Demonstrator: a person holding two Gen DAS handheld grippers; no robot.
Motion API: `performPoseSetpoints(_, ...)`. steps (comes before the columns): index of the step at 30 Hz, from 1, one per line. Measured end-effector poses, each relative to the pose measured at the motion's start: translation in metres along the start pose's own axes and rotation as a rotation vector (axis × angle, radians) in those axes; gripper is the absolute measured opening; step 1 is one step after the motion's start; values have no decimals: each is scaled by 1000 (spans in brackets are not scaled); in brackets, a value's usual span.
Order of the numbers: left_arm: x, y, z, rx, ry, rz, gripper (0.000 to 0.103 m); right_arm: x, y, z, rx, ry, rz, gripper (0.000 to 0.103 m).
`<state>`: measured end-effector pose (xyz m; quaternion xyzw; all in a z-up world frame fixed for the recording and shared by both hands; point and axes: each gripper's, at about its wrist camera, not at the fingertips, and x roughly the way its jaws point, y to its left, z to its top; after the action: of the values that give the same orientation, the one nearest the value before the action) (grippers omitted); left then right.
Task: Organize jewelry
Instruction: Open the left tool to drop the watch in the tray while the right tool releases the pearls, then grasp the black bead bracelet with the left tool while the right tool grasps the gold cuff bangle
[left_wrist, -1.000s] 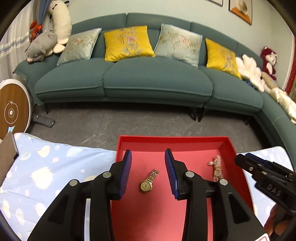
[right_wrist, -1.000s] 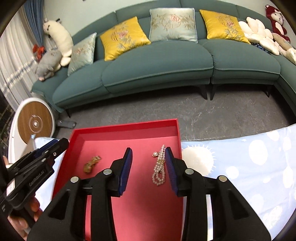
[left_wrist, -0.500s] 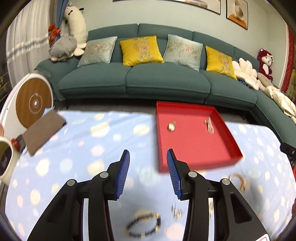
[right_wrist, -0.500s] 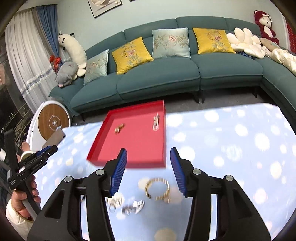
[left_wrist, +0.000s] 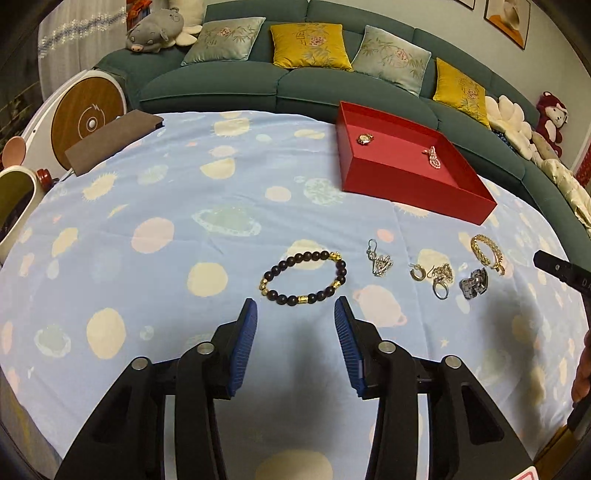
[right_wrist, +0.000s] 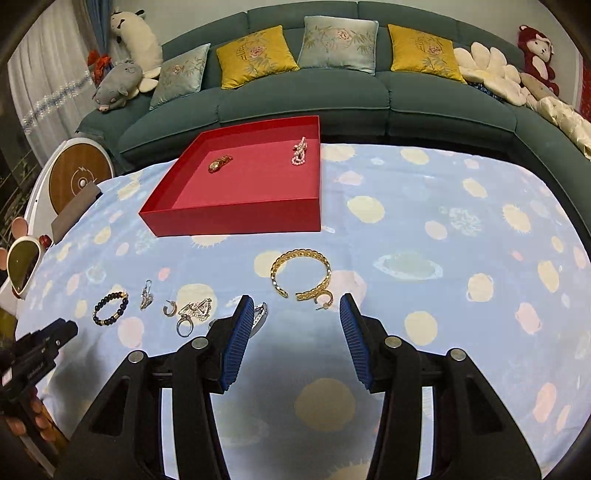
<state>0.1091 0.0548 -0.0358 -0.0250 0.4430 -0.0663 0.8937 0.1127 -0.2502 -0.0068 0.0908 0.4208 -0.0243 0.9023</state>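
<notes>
A red tray (left_wrist: 406, 184) (right_wrist: 229, 218) at the table's far side holds a gold watch (left_wrist: 365, 139) (right_wrist: 219, 163) and a pearl piece (left_wrist: 433, 157) (right_wrist: 300, 152). On the blue cloth lie a dark bead bracelet (left_wrist: 304, 277) (right_wrist: 110, 308), a silver earring (left_wrist: 378, 258), a small hoop (left_wrist: 417, 273), a ring with chain (left_wrist: 441, 282) (right_wrist: 192, 317), a metal clasp (left_wrist: 473, 283) and a gold chain bracelet (left_wrist: 487, 251) (right_wrist: 301, 275). My left gripper (left_wrist: 295, 314) is open and empty just short of the bead bracelet. My right gripper (right_wrist: 296, 306) is open and empty just short of the gold bracelet.
A teal sofa (right_wrist: 332, 96) with cushions runs behind the table. A brown pad (left_wrist: 110, 140) lies at the table's far left, by a round wooden-faced device (left_wrist: 85, 118). A cream mug-like object (left_wrist: 14, 199) stands at the left edge.
Both grippers have pulled back from over the red tray toward the near side of the table and lowered. The loose jewelry now lies just ahead of their open fingers.
</notes>
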Motion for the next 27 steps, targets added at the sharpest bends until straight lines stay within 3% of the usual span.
performPoseSetpoints(3,7,2,1,-8,-11,1,67,11,-4,1,34,18,-7,47)
performPoseSetpoints(6,19,3,8,-27,-13,-4,75,16,-4,2,52,18,-6,54)
performPoseSetpoints(11,48,6,13,-42,42,10,75,22,-6,4,66,28,-7,54)
performPoseSetpoints(16,60,11,15,-46,37,54,75,27,-5,6,69,40,-11,55)
performPoseSetpoints(23,63,17,21,-53,14,35,70,37,-7,11,71,52,1,54)
performPoseSetpoints(27,67,11,25,-15,-3,49,46,45,-3,14,46,61,-9,52)
